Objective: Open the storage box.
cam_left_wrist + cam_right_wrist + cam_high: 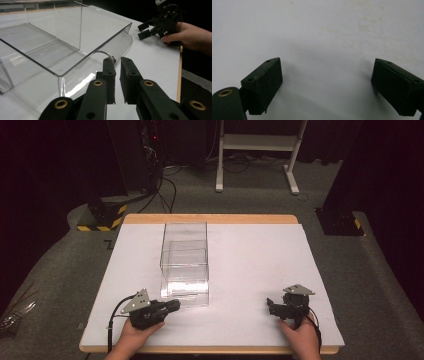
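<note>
Here, left tongs nearly closed, empty, beside clear box near edge, right tongs wide apart, empty, over bare table.

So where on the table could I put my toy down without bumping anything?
Best is the wide bare stretch of white table between the clear plastic box and the right gripper. The far right side is bare too. It is crowded at the near left, where the left gripper sits right by the box.
</note>
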Demonstrator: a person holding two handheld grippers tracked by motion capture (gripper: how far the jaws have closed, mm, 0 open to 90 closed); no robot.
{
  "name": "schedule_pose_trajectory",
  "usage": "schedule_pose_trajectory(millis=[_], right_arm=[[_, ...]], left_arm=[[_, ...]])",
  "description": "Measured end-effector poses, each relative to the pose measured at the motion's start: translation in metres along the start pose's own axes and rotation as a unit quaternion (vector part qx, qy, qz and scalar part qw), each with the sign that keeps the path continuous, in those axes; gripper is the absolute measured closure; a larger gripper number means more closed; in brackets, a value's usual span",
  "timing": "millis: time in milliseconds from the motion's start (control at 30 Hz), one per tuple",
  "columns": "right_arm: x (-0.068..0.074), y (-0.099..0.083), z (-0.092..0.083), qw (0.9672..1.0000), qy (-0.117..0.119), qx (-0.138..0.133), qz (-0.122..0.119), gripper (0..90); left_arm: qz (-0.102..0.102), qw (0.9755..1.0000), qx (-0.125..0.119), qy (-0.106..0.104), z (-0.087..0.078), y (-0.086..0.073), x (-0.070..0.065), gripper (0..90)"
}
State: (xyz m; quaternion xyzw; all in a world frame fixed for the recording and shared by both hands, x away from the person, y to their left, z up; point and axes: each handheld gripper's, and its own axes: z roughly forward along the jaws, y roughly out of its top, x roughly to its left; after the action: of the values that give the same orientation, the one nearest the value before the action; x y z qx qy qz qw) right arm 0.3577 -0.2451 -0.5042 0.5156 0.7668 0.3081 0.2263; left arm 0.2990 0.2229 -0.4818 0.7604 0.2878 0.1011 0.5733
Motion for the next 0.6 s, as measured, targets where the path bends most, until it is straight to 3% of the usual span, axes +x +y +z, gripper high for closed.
schedule_pose_trajectory(millis=[600], right_arm=[[0.0, 0.0, 0.0, 1.0, 0.0, 0.0, -0.001, 10.3]], left_arm=[[0.003, 0.9999, 0.009, -0.014, -0.014, -0.007, -0.01, 82.1]])
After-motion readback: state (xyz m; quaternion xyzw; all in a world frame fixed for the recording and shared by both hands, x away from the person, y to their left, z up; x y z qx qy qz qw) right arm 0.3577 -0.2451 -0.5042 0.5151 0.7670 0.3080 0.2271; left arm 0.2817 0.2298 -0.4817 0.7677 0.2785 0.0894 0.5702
